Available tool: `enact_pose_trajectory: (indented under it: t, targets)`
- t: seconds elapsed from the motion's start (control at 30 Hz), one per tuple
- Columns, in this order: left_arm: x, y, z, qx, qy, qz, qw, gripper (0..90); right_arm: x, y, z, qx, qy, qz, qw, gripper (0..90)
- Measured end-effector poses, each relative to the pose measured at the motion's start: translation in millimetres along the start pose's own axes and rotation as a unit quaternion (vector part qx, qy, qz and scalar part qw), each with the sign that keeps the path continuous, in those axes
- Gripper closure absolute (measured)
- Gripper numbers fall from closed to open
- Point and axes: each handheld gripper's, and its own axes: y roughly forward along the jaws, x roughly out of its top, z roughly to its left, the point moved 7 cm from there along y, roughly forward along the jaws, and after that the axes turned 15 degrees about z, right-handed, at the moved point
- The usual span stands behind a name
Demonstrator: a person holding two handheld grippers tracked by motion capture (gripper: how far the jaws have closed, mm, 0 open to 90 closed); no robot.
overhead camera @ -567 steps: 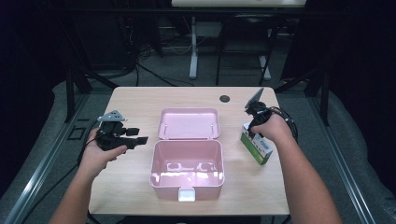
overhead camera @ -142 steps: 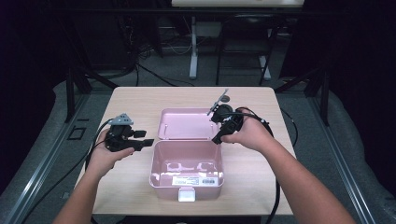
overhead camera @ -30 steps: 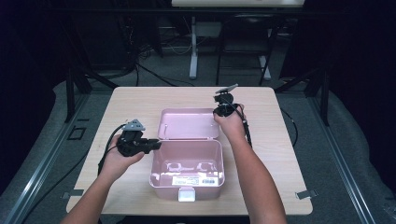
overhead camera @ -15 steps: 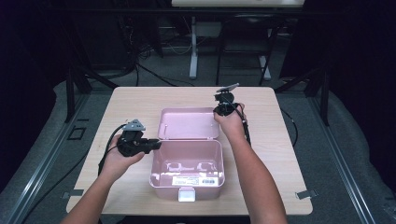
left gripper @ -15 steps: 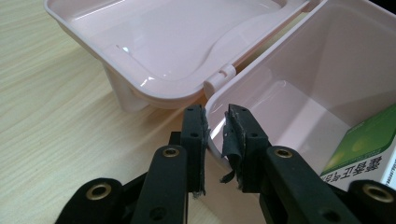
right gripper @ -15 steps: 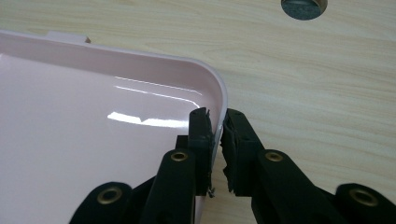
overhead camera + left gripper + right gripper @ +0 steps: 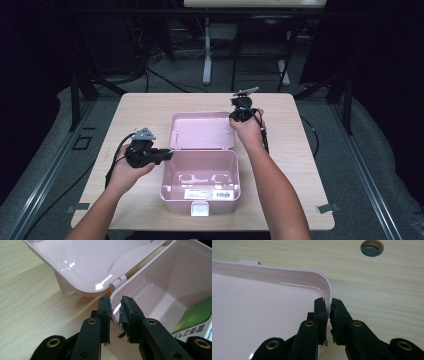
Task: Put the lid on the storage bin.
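Note:
An open pink box (image 7: 172, 192) stands mid-table with its lid (image 7: 202, 131) laid back flat. A green and white carton (image 7: 197, 320) lies inside, along the front wall (image 7: 207, 194). My left gripper (image 7: 167, 155) is shut on the box's left wall near the hinge, with the rim pinched between its pads (image 7: 116, 307). My right gripper (image 7: 234, 116) is at the lid's far right corner. Its jaws have just been closing and now pinch the lid's raised edge (image 7: 328, 306).
The wooden table (image 7: 135, 107) has a round cable hole (image 7: 372, 247) just beyond the lid's corner. A white latch (image 7: 199, 209) sticks out at the box's front. Dark floor, cables and a stand lie past the far edge.
The carton my right gripper held at the table's right now lies in the box. Both grippers have moved onto the box, left to its wall, right to the lid's corner.

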Motion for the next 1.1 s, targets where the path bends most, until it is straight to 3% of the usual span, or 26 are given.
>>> enact_pose_trajectory:
  t: [0.5, 0.7, 1.1]
  targets:
    - [0.2, -0.7, 1.5, 0.000, -0.005, -0.006, 1.0000, 75.2, 2.7, -23.9, 4.1, -0.007, -0.011, -0.029, 0.9995, 84.6]
    - [0.1, -5.3, 3.4, -0.012, -0.010, -0.006, 0.9999, 70.7, 2.0, -32.8, 4.8, -0.002, -0.015, -0.039, 0.9991, 84.7]
    - [-0.1, -12.3, 4.8, -0.012, -0.009, -0.010, 0.9998, 71.7, 0.5, -57.3, 10.1, -0.002, -0.027, -0.061, 0.9978, 85.4]
